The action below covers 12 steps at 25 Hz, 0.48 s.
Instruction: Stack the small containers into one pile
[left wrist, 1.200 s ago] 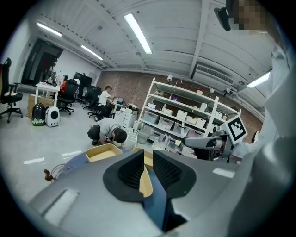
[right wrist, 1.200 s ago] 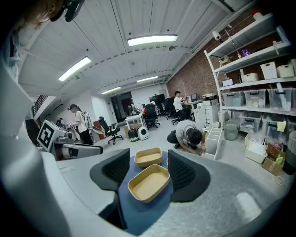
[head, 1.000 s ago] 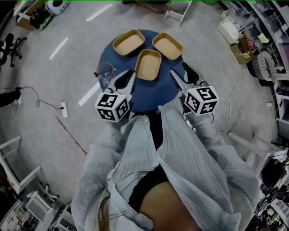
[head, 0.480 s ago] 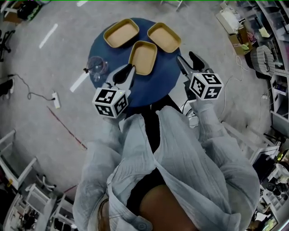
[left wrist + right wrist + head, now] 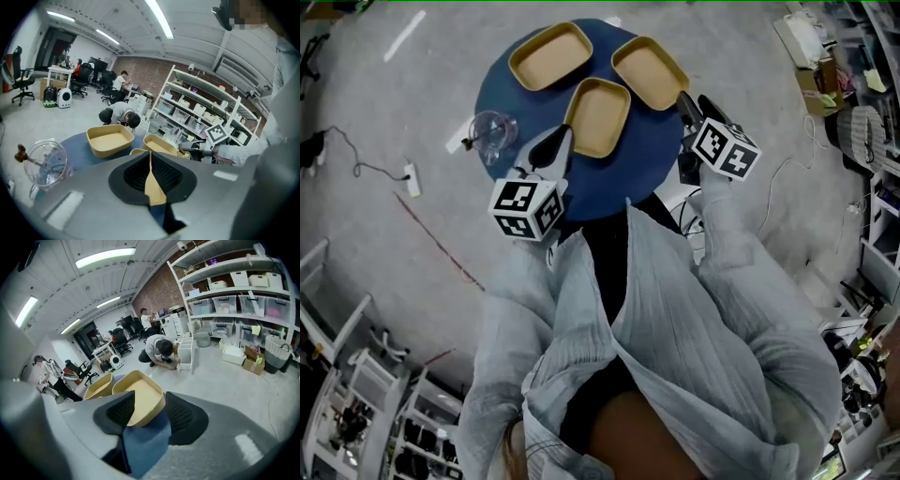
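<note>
Three tan containers lie apart on the round blue table (image 5: 647,155): one far left (image 5: 548,54), one right (image 5: 649,71), one in the middle (image 5: 598,114). My left gripper (image 5: 558,141) hovers at the middle container's near left edge. In the left gripper view, the left gripper (image 5: 150,157) has its jaws shut, a tan sliver showing behind the slit. My right gripper (image 5: 682,101) is at the right container's near corner. In the right gripper view, the right gripper (image 5: 150,404) straddles that container's (image 5: 140,397) rim, jaws closing, the right pad still clear of it.
A clear glass (image 5: 492,131) with a small stirrer stands on the table's left side. A power strip (image 5: 412,178) and cable lie on the floor to the left. Shelving (image 5: 234,301) lines the right wall. A person (image 5: 161,350) crouches on the floor beyond the table.
Both grippers have moved forward over the table towards the containers. The right gripper has come up to the right container's corner and its jaws have narrowed.
</note>
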Each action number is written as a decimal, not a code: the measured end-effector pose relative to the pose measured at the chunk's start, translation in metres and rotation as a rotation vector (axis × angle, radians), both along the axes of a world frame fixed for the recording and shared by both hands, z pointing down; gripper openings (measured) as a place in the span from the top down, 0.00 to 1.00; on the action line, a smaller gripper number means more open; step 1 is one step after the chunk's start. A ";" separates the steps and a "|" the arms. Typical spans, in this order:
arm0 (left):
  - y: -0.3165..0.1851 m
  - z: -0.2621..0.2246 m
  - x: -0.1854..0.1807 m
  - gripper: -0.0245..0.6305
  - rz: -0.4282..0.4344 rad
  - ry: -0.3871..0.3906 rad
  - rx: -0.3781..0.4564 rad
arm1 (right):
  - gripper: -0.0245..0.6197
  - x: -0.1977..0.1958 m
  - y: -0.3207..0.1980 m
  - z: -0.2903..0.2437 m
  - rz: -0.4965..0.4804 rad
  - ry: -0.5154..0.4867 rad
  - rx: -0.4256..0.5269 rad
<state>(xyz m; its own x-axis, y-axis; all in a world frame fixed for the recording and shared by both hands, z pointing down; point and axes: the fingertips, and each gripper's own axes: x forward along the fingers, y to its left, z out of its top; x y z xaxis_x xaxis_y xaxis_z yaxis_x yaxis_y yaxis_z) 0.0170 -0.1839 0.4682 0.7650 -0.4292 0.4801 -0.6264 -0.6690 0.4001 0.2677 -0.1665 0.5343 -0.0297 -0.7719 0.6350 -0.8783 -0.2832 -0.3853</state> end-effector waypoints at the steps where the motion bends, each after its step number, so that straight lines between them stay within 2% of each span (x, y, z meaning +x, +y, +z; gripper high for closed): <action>1: -0.002 0.001 0.001 0.95 -0.008 -0.003 -0.005 | 0.64 0.003 -0.003 0.006 0.006 -0.010 -0.011; 8: -0.006 0.015 0.002 0.95 -0.056 -0.030 -0.042 | 0.69 0.021 -0.015 0.037 0.019 -0.004 -0.080; 12: -0.008 0.020 0.000 0.95 -0.079 -0.034 -0.057 | 0.73 0.019 -0.024 0.044 0.020 -0.063 -0.091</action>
